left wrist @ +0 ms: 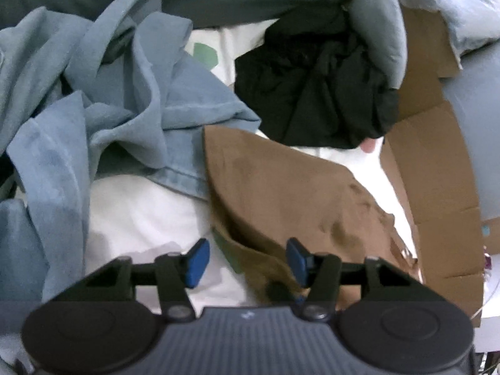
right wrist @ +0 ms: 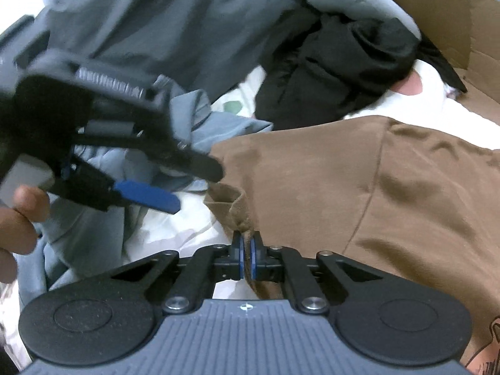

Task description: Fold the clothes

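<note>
White bedding (left wrist: 140, 218); right gripper (right wrist: 247, 256) pinches brown shirt (right wrist: 343, 187) hem at 6 o'clock, left gripper (left wrist: 247, 259) open; thin pinch may slip.

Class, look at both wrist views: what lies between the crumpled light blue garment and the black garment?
A bare strip of white sheet with a green mark separates the light blue garment from the black garment; the left wrist view shows it best.

Black linkages — blue-padded fingers (left wrist: 197, 262), ribbed grey housing.
</note>
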Motion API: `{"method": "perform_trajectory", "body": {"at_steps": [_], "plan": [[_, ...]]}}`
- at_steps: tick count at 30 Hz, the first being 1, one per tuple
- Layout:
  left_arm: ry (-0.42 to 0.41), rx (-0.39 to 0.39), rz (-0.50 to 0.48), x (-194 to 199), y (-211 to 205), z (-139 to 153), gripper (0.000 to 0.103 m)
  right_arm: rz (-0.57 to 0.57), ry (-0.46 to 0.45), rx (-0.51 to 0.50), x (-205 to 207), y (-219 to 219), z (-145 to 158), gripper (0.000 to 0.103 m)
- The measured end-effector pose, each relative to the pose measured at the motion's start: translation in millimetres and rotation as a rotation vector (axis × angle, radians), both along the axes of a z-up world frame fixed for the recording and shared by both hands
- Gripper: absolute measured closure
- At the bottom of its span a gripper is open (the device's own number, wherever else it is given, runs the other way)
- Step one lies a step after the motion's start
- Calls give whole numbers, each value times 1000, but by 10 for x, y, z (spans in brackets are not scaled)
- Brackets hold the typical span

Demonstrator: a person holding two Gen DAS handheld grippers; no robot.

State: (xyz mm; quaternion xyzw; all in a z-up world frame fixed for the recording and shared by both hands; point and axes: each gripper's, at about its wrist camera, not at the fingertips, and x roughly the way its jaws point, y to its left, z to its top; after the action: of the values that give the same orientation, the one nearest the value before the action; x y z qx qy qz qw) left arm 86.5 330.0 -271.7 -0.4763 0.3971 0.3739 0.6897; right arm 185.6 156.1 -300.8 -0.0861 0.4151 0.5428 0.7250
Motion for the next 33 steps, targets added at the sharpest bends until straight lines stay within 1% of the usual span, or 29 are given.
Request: {"method": "perform_trajectory", "body": {"at_steps": [2,5,9,13,15,17,19,21,24,27,28,30,31,33], "plan": [[0,-6,11,28,9,-67,43,-16,12,4,48,-28,6,100],[4,-11,37,59,40,-166,42,-30,29,6,87,-59,6,100],[-11,-30,118,24,122,-256,42,-22,38,5,73,-50,-9,100],[-27,-19,150,-24,142,-237,43,-5,49,12,35,-28,0,100],[-29,-16,157,-43,148,-229,48,-3,51,15,25,-15,5,100],[-7,-34,156,-43,148,-266,69,-8,53,16,33,-2,2,100],[17,-46,172,-65,132,-294,75,-16,58,14,44,-3,-1,100],[28,-46,196,-107,115,-306,77,-21,62,13,57,-5,-5,100],[9,-69,198,-141,145,-357,77,-17,63,14,46,-13,2,100],[3,-85,218,-139,186,-424,76,8,73,17,11,3,3,100],[4,-80,222,-144,200,-438,78,20,79,18,-9,10,3,100],[8,-63,228,-163,220,-451,88,40,83,15,-58,19,6,98],[7,-51,224,-175,222,-446,100,46,81,11,-80,20,9,98],[6,-28,216,-196,226,-434,102,50,83,9,-100,10,17,94]]}}
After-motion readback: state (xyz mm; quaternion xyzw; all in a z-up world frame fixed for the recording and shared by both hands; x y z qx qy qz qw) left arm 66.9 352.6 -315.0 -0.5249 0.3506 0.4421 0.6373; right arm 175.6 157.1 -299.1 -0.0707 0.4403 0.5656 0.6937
